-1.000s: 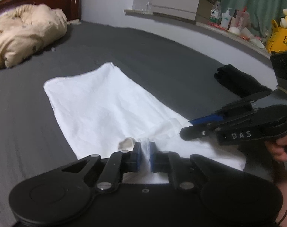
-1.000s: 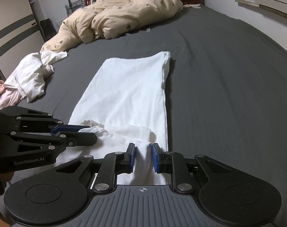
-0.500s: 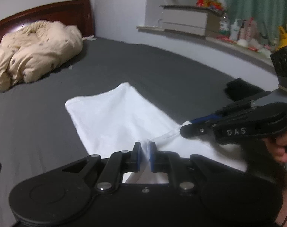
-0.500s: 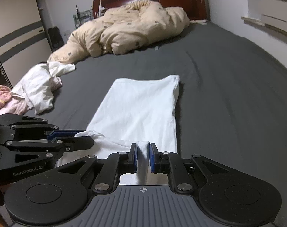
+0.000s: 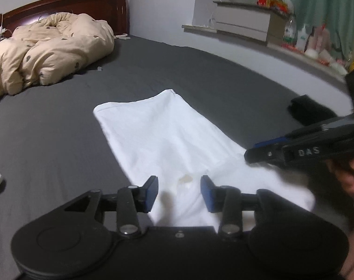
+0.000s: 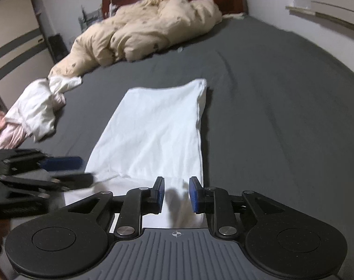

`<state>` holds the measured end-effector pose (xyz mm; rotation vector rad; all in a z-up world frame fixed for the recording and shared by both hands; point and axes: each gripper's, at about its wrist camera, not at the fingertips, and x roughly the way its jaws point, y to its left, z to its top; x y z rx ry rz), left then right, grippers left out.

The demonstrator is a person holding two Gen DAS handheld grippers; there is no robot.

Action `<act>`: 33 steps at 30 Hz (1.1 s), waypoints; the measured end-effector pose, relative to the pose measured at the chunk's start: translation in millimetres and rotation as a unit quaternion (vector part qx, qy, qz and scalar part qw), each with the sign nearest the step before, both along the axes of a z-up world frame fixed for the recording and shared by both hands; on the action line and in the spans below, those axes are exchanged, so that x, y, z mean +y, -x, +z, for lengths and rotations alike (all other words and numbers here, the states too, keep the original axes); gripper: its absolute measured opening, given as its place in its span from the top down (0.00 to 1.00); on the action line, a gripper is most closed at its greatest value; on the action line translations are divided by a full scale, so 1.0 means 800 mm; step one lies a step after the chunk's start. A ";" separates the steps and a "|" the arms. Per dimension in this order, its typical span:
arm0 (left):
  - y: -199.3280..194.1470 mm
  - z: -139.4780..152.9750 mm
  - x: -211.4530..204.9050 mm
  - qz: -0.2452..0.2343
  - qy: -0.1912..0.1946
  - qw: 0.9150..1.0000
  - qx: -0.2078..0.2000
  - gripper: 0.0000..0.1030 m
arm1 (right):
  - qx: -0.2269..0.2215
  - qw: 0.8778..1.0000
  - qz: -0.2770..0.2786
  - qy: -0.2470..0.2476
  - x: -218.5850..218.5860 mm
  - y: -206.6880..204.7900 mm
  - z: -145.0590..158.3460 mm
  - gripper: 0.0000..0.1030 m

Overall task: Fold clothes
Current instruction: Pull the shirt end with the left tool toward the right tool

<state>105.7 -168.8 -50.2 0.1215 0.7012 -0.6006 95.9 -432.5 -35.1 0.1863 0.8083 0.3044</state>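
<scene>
Evidently you were letting go: your left gripper point(image 5: 179, 192) was opening, its blue pads clear of the white shirt point(image 5: 163, 140) lying between them, and your right gripper point(image 6: 175, 192) was opening too, narrower, its pads also off the cloth. The shirt lay flat as a long strip on the grey bed point(image 5: 60, 144), probably laid straight so the next fold runs true.

White garment point(image 6: 158, 126) between opening jaws
</scene>
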 end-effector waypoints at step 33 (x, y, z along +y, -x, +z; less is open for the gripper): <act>0.054 -0.022 0.048 0.059 0.047 0.994 0.075 0.91 | -0.020 0.999 0.017 0.021 0.023 -0.028 -0.011 0.86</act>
